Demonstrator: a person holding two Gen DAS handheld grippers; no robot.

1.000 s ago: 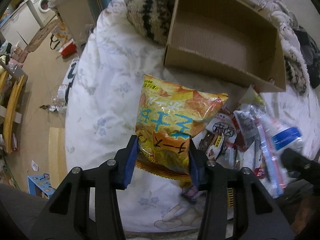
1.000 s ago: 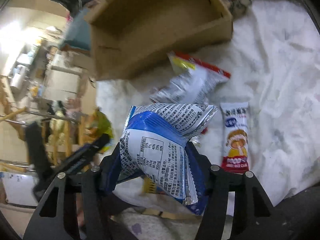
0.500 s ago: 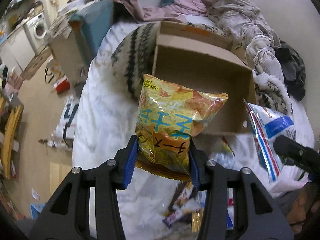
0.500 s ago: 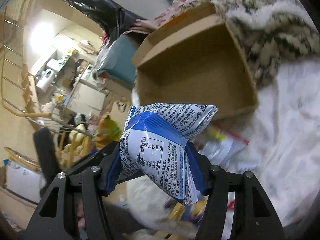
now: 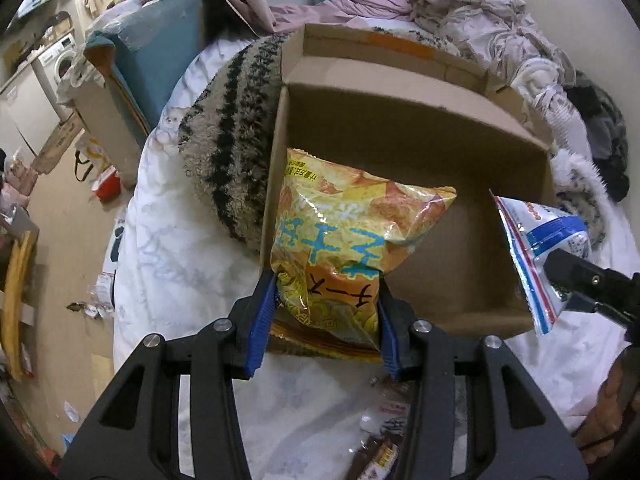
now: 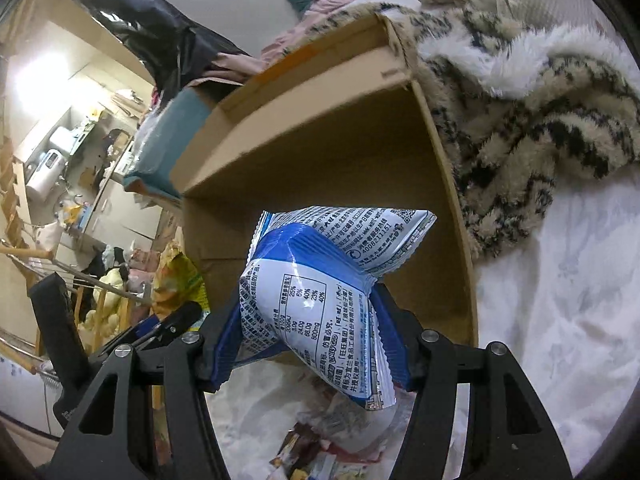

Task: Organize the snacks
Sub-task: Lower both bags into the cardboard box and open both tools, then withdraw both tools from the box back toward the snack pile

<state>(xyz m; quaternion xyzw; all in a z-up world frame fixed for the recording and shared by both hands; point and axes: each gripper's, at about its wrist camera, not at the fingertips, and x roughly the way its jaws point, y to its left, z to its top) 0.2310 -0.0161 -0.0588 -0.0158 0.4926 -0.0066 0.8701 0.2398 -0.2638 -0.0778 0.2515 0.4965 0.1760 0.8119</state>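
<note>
While cardboard box [image 5: 460,248] sits empty, my left gripper [image 5: 326,316] clamps yellow chip bag [image 5: 344,240], right gripper [image 6: 308,344] clamps blue-white packet [image 6: 316,300]; loose snacks [image 6: 320,456] remain on bed [image 6: 560,320].

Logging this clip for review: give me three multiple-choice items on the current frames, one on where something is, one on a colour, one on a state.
1. Where is the yellow chip bag?
A. Lying on the floor
B. Held over the near left part of the cardboard box
C. Resting on the striped blanket

2. What colours is the packet in the right gripper?
A. Blue and white
B. Green and black
C. Plain red

3. What is the state of the left gripper?
A. Open and empty
B. Shut on the chip bag
C. Out of view

Answers:
1 B: the left wrist view shows the bag in front of the box's near left corner, in the fingers.
2 A: the blue and white snack packet shows white print panels and blue bands.
3 B: both blue pads press the bag's lower end.
</note>
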